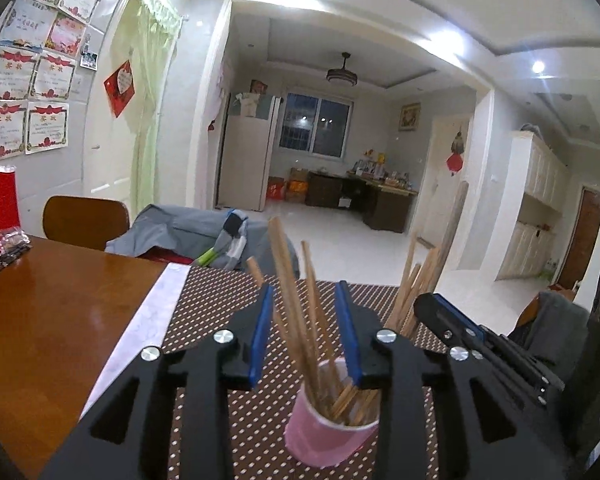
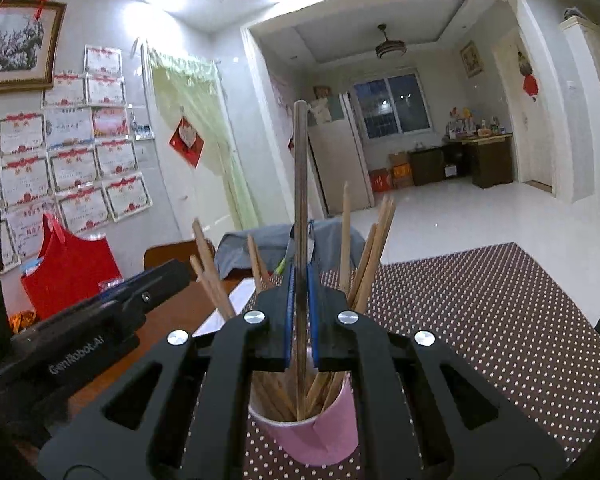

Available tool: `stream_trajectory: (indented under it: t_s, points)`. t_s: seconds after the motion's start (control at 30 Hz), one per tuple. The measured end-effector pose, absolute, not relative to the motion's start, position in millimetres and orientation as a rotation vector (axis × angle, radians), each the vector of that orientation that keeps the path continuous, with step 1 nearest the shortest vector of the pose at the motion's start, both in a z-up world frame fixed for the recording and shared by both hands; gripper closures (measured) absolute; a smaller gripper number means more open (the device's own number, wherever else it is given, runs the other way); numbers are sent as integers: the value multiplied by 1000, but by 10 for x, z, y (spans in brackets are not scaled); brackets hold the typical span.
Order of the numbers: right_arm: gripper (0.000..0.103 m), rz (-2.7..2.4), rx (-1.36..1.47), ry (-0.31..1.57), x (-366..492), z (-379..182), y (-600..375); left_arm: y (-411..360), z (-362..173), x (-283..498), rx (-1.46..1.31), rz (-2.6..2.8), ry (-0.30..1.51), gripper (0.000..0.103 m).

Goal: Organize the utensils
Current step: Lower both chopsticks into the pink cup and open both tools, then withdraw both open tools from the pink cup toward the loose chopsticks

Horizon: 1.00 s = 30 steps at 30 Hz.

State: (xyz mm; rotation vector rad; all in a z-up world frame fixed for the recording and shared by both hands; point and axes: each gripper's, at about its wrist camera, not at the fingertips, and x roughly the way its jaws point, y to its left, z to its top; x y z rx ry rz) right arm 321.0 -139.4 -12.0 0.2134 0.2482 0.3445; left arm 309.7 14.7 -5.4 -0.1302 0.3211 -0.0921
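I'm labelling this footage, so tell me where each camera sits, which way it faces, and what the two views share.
Left wrist: on the left gripper, looking along its open fingers over the pink cup of chopsticks; the right gripper enters at right.
Right wrist: on the right gripper, shut on a dark chopstick above the cup; the left gripper shows at left.
Shared: cup, chopsticks, dotted mat, far room.

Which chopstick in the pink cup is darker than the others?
The tall upright chopstick held by the right tool; the others in the pink cup are pale.
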Motion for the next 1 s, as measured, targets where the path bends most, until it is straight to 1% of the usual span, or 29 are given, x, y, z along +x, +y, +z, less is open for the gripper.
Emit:
stream_trajectory:
  t_s: [0.27, 0.33, 0.37, 0.4, 0.43, 0.47, 1.0]
  points:
    - [95, 336, 202, 306, 3158, -165, -1349, 217, -161, 3017, -96, -53, 388, 71]
    - [92, 328, 202, 316, 3146, -152, -1363, 231, -157, 2981, -94, -44, 396, 70]
    - [84, 326, 205, 321, 3134, -142, -1372, 238, -153, 2964, -93, -39, 399, 70]
    - [72, 322, 208, 323, 3113, -129, -1383, 241, -151, 2946, -92, -35, 401, 67]
    - [65, 319, 210, 320, 3092, -121, -1391, 250, -144, 2918, -93, -32, 401, 66]
    - [57, 315, 210, 312, 3052, -105, -1400, 258, -135, 2887, -94, -33, 401, 66]
    - [55, 295, 199, 308, 2455, 32, -1572, 301, -8, 2343, -96, -27, 385, 66]
